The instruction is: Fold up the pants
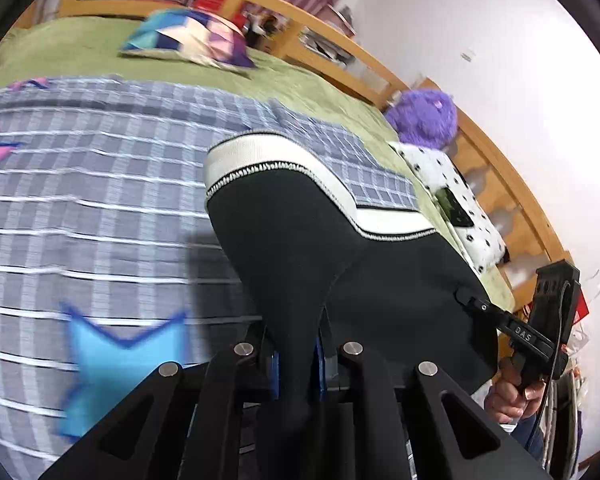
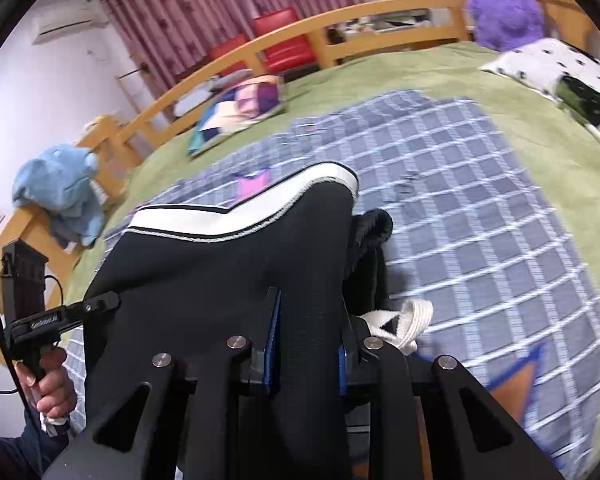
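Observation:
The black pants [image 1: 300, 248] with a white band along the edge hang lifted above the bed, stretched between my two grippers. My left gripper [image 1: 298, 360] is shut on a fold of the black cloth; the same pants show in the right wrist view [image 2: 236, 264]. My right gripper [image 2: 308, 352] is shut on the black cloth too, with a white drawstring [image 2: 412, 320] dangling beside it. In the left wrist view the right gripper [image 1: 472, 300] pinches the cloth's far side. In the right wrist view the left gripper [image 2: 104, 302] does the same.
A grey checked blanket [image 2: 480, 208] with coloured stars covers a green bedspread [image 2: 548, 160]. A patchwork pillow [image 2: 240, 108], a spotted pillow [image 2: 552, 68], a purple plush [image 2: 504, 12] and a blue plush [image 2: 60, 188] lie by the wooden bed rail [image 2: 340, 20].

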The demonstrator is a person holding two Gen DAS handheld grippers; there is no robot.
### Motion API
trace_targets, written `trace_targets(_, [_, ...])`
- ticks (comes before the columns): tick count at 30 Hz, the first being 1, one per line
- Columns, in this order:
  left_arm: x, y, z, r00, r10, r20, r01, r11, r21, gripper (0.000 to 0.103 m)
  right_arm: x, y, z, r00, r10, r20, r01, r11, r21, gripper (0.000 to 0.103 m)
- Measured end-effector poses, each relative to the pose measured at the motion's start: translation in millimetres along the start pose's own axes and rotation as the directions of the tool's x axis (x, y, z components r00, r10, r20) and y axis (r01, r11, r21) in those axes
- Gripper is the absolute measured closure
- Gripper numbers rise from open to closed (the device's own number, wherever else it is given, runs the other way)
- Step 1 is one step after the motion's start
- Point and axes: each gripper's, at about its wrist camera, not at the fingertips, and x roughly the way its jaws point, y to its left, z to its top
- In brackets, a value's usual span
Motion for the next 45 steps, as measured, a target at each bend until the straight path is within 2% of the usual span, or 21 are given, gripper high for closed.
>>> trace_targets(5, [-68, 61, 11, 0.992, 0.110, 0.054, -0.109, 0.994, -0.013, 0.091, 32, 75, -9, 0.993, 0.120, -0.011, -0.121, 0.993, -0.014, 0.083])
trace_targets(10, [-115, 127, 15, 0.971, 0.226, 0.082, -0.221, 0.973, -0.067, 0.091, 91, 154, -29, 0.966, 0.250, -0.064, -0.251, 0.968, -0.012, 0.083])
trace_targets(13, [-113, 161, 10, 0.964, 0.262, 0.051, -0.256, 0.962, -0.091, 0.090, 124, 182, -41, 0.960, 0.258, -0.106, -0.261, 0.965, -0.018, 0.082])
trace_targets(16, [-92, 184, -1, 0.963, 0.269, -0.001, -0.268, 0.957, -0.109, 0.083, 137, 188, -49, 0.980, 0.183, -0.074, -0.188, 0.979, -0.073, 0.078])
trace_targets(17, [-83, 185, -4, 0.961, 0.275, -0.021, -0.275, 0.955, -0.106, 0.078, 142, 183, -52, 0.985, 0.149, -0.086, -0.156, 0.984, -0.081, 0.077])
trace_targets(18, [-76, 185, -6, 0.959, 0.281, -0.038, -0.284, 0.954, -0.098, 0.069, 147, 177, -56, 0.988, 0.107, -0.107, -0.117, 0.989, -0.093, 0.074])
trace_targets(22, [-70, 172, -17, 0.937, 0.345, -0.046, -0.347, 0.937, -0.033, 0.054, 149, 167, -59, 0.993, 0.018, -0.116, -0.031, 0.994, -0.105, 0.056])
trace_targets(25, [-87, 162, -31, 0.932, 0.362, -0.036, -0.362, 0.932, 0.002, 0.048, 135, 170, -55, 0.993, -0.033, -0.112, 0.018, 0.991, -0.132, 0.055])
trace_targets(26, [-95, 158, -38, 0.931, 0.364, -0.027, -0.364, 0.931, 0.021, 0.043, 127, 172, -56, 0.994, -0.035, -0.101, 0.022, 0.992, -0.128, 0.055])
trace_targets(29, [-121, 148, -62, 0.936, 0.351, -0.003, -0.350, 0.935, 0.049, 0.042, 103, 176, -70, 0.997, -0.005, -0.075, -0.004, 0.993, -0.117, 0.053])
trace_targets(35, [-164, 137, -118, 0.961, 0.276, 0.017, -0.277, 0.959, 0.064, 0.042, 78, 178, -104, 0.998, -0.028, -0.063, 0.021, 0.995, -0.099, 0.053])
trace_targets(39, [-159, 134, -147, 0.963, 0.270, 0.011, -0.271, 0.960, 0.069, 0.042, 78, 174, -120, 0.995, -0.007, -0.096, -0.002, 0.995, -0.095, 0.053])
trace_targets(42, [-134, 126, -157, 0.942, 0.336, 0.010, -0.335, 0.937, 0.101, 0.042, 84, 170, -128, 0.993, 0.013, -0.117, -0.021, 0.998, -0.066, 0.049])
trace_targets(43, [-126, 123, -157, 0.926, 0.376, 0.027, -0.377, 0.920, 0.112, 0.042, 86, 169, -129, 0.992, 0.017, -0.123, -0.024, 0.998, -0.056, 0.049])
trace_targets(44, [-118, 121, -155, 0.901, 0.431, 0.047, -0.433, 0.893, 0.119, 0.042, 90, 168, -130, 0.991, 0.019, -0.130, -0.025, 0.999, -0.046, 0.049])
trace_targets(45, [-111, 121, -153, 0.884, 0.463, 0.056, -0.467, 0.876, 0.121, 0.043, 91, 167, -130, 0.991, 0.022, -0.135, -0.027, 0.999, -0.039, 0.049])
